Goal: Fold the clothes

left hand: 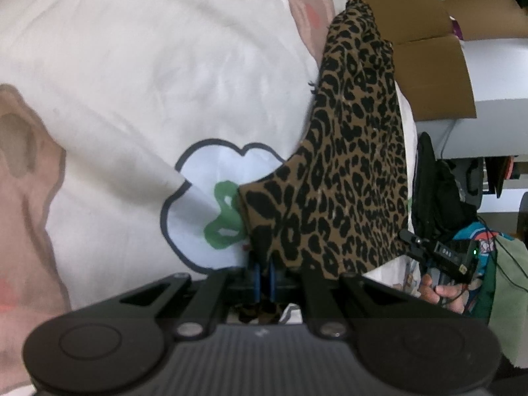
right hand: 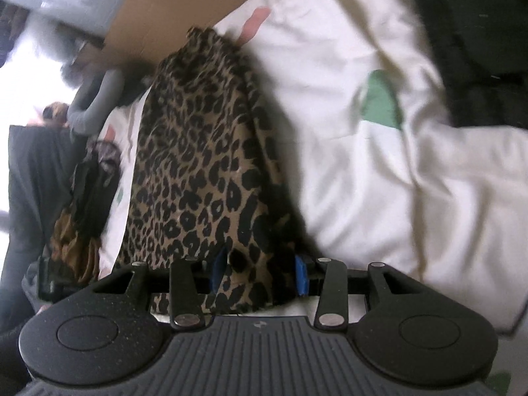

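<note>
A leopard-print garment [left hand: 356, 171] lies stretched over a white bed sheet [left hand: 132, 82] with cartoon prints. My left gripper [left hand: 264, 274] is shut on one corner of it; the blue pads are close together with cloth between them. The right gripper shows at the far right of the left wrist view [left hand: 412, 241], at the garment's other edge. In the right wrist view the garment [right hand: 198, 151] runs from the gripper away toward the far end. My right gripper [right hand: 260, 274] stands wide with bunched cloth between its blue pads [right hand: 302, 277].
Cardboard boxes [left hand: 429, 49] stand beyond the bed's edge. A dark pile of clothes [left hand: 439, 191] lies beside the bed. Dark fabric [right hand: 478, 49] lies on the sheet at the upper right of the right wrist view. More clothes [right hand: 85, 198] hang at the left.
</note>
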The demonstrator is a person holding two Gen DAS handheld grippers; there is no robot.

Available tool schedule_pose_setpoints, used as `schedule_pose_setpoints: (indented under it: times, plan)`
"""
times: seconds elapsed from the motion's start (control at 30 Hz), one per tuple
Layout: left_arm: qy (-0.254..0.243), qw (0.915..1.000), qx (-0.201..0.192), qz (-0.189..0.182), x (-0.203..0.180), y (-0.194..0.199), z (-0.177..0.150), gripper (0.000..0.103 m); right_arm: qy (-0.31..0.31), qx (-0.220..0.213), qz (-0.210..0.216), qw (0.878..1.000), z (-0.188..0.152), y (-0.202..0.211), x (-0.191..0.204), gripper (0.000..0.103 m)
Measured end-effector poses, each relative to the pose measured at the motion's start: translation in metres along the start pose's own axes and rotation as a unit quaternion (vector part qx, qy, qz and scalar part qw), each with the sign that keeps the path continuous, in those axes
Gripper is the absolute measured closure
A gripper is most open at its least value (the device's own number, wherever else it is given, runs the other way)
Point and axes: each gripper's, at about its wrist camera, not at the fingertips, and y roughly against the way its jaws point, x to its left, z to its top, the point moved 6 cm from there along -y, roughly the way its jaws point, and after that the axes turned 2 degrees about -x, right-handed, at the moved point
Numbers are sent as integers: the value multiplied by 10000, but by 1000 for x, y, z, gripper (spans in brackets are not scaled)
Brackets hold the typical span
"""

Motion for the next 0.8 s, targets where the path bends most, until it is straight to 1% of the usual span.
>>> schedule_pose_setpoints:
  times: [0.03, 0.07, 0.13, 0.17, 0.2, 0.3, 0.4, 0.53, 0.63, 0.8]
  plan:
    - [1, 10000, 3, -1, 0, 0, 0, 97, -32, 85, 64, 9999, 2, -1, -2, 57]
    - [0, 10000, 4, 0, 0, 0, 1, 97, -88, 157, 115, 9998, 4, -2, -4, 60]
    - [-26, 10000, 5, 20, -3, 0, 1, 97, -140, 247, 106, 9995, 6, -3, -7, 77]
    - [-40, 10000, 5, 31, -5, -1, 1, 97, -155, 281, 80, 9995, 6, -3, -7, 88]
    - [-53, 10000, 5, 41, -6, -1, 1, 98, -169, 316, 55, 9993, 6, -3, -8, 94]
    - [-87, 9999, 3, 60, -11, 0, 2, 98, -176, 380, -58, 9991, 7, -2, -6, 97]
    - [-126, 9999, -33, -40, -21, 12, 4, 98, -230, 321, -123, 9991, 7, 6, 3, 98]
    - [-247, 9996, -39, -94, -33, 29, 5, 98, -444, 222, 30, 9988, 2, 21, 11, 98]
    - [-386, 9992, 19, -83, -39, 42, 6, 98, -517, 249, 114, 9983, -4, 32, 19, 98]
    - [-403, 9991, 67, -146, -43, 66, 1, 98, -618, 332, 265, 9972, -20, 47, 30, 98]
